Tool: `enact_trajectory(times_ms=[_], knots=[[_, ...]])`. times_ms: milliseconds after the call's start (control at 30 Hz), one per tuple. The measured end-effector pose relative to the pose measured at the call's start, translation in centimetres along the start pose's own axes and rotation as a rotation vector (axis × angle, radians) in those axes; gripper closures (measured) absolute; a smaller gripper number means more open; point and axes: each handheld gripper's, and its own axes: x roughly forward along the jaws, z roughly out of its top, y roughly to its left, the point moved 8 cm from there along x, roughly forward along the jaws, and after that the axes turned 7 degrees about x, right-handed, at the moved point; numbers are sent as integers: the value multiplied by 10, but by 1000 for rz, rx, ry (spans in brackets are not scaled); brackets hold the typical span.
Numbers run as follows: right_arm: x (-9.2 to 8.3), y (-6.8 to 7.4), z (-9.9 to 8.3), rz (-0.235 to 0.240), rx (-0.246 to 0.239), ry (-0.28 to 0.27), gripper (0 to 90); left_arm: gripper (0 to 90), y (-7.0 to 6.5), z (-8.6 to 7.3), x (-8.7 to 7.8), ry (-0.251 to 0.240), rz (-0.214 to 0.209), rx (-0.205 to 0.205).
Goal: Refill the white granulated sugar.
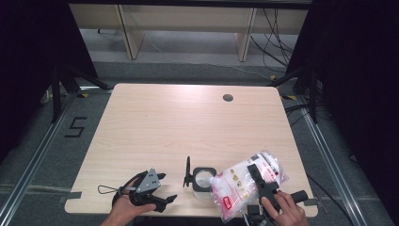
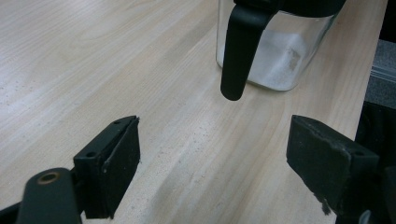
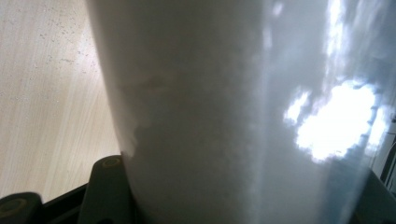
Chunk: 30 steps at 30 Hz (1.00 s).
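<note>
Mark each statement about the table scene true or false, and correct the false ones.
1. The right tool grips a plastic bag of white granules. True.
2. The left tool is closed on the jar's lid. False: its jaws stand open with nothing between them.
3. The glass jar stands open, its black lid flipped up. True.
4. The jar is full to the brim. False: in the left gripper view, white granules cover just its lower part.
5. The bag lies flat at the table's far edge. False: it is held beside the jar, near the front edge.
</note>
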Motion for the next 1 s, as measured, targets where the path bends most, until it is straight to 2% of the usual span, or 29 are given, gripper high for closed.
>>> enact_trajectory(times_ms=[33,100,133,167,333,367,433,533,633,867,933,1000], knots=[[2,0,2,-18,13,-34,431,171,0,0,0,-3,3,0],[2,0,2,-18,13,-33,431,171,0,1,0,-3,2,-3],[1,-2,1,-2,-21,-11,431,171,1,0,0,4,2,-3],[1,-2,1,-2,-21,-11,431,171,0,0,0,-2,2,-8],[1,-2,2,-14,-4,-25,432,171,1,0,0,-3,11,5],[1,-2,2,-13,-4,-23,432,171,0,1,1,-13,5,-9],[1,-3,2,-15,-2,-23,433,171,1,0,0,-5,15,6],[1,-1,1,-7,3,-18,434,171,0,1,1,-13,6,-8],[1,-2,1,-11,0,-23,434,171,2,1,1,-7,16,7],[1,-3,2,-14,4,-25,435,172,3,0,0,5,20,7],[-1,-1,1,-2,13,-9,435,172,-1,1,1,-21,9,-17],[0,-1,1,-5,14,-15,435,172,0,1,0,-12,3,-4]])
